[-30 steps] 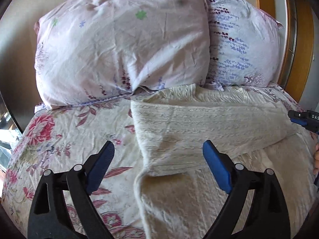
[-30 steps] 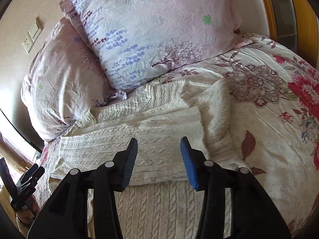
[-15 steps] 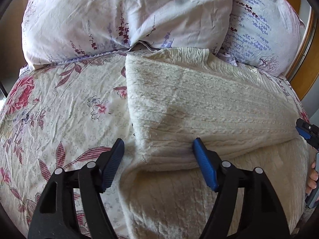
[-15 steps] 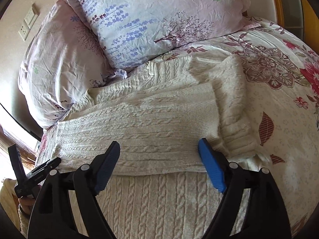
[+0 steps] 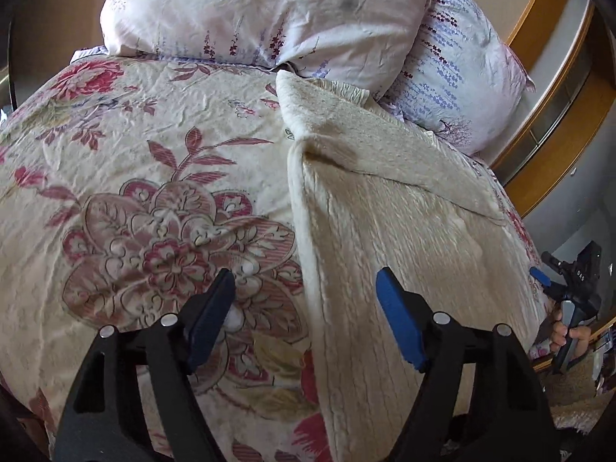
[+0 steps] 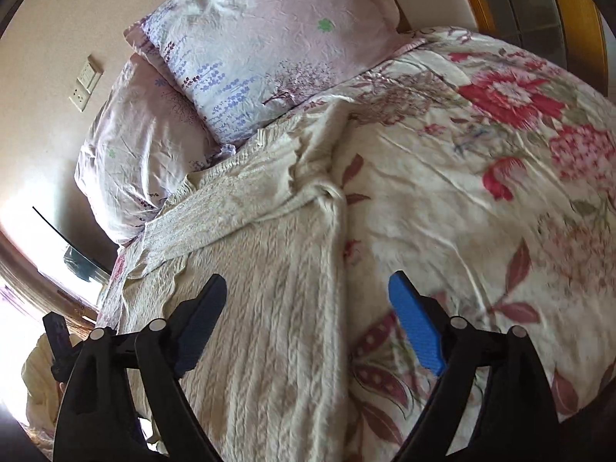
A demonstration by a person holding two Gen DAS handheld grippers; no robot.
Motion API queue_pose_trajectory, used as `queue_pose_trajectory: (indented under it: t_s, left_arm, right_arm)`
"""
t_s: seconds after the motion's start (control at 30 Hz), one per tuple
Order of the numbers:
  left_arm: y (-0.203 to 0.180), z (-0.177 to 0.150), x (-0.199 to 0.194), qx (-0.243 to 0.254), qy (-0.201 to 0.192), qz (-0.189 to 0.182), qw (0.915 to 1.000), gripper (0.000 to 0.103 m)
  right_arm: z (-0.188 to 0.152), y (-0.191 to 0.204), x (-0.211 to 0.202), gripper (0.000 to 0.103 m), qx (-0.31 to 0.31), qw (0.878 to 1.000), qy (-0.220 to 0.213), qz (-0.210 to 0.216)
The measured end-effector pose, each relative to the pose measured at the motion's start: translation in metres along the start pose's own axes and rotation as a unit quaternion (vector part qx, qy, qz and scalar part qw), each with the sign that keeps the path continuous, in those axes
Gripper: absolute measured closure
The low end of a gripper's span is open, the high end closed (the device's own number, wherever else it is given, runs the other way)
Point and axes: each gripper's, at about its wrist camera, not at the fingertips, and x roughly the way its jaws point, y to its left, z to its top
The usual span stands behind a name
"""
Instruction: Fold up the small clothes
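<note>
A cream cable-knit sweater (image 5: pixel 404 231) lies flat on the flowered bedspread (image 5: pixel 154 200), its sleeves folded across its upper part. My left gripper (image 5: pixel 308 319) is open and empty, its jaws astride the sweater's left edge near the hem. The sweater (image 6: pixel 269 308) also shows in the right wrist view. My right gripper (image 6: pixel 308 319) is open and empty, its jaws astride the sweater's right edge. The right gripper also shows at the far right of the left wrist view (image 5: pixel 554 281), and the left gripper at the lower left of the right wrist view (image 6: pixel 57 342).
Two flowered pillows (image 5: pixel 269 11) (image 5: pixel 462 69) lean at the head of the bed, touching the sweater's collar end. A wooden frame (image 5: pixel 546 77) runs along the right side. A wall socket (image 6: pixel 86 82) is on the wall behind the pillows.
Both grippers have moved back from the folded sleeves toward the hem and outward to the sweater's side edges. The left has opened wider. The sweater has not moved.
</note>
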Motion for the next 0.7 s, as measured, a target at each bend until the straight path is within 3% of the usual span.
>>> queue_pose_trajectory:
  t_s: [0.03,0.17,0.23,0.3,0.4,0.53,0.7]
  left_arm:
    - [0.000,-0.006,-0.005,-0.012,-0.002,-0.013,0.9999,0.032]
    - [0.000,-0.028,-0.016,-0.052,0.007,-0.077,0.9956,0.041]
    - [-0.003,-0.040,-0.021,-0.056,0.007,-0.087,0.9946,0.048]
    - [-0.005,-0.051,-0.026,-0.062,0.007,-0.100,0.9931,0.056]
    - [-0.007,-0.067,-0.030,-0.078,0.005,-0.119,0.9899,0.066]
    - [-0.008,-0.084,-0.034,-0.091,0.004,-0.140,0.9859,0.071]
    - [-0.013,-0.101,-0.038,-0.077,0.032,-0.138,0.9869,0.073]
  right_arm:
    - [-0.006,-0.006,-0.002,0.029,0.011,1.000,0.010,0.007]
    - [-0.028,-0.016,-0.013,0.040,0.026,0.998,0.027,0.049]
    - [-0.039,-0.018,-0.018,0.053,0.035,0.996,0.035,0.079]
    - [-0.049,-0.018,-0.021,0.058,0.042,0.991,0.047,0.114]
    - [-0.066,-0.018,-0.019,0.059,0.059,0.982,0.078,0.164]
    - [-0.085,-0.024,-0.023,0.059,0.081,0.970,0.082,0.213]
    - [-0.100,-0.029,-0.038,0.059,0.073,0.971,0.090,0.211]
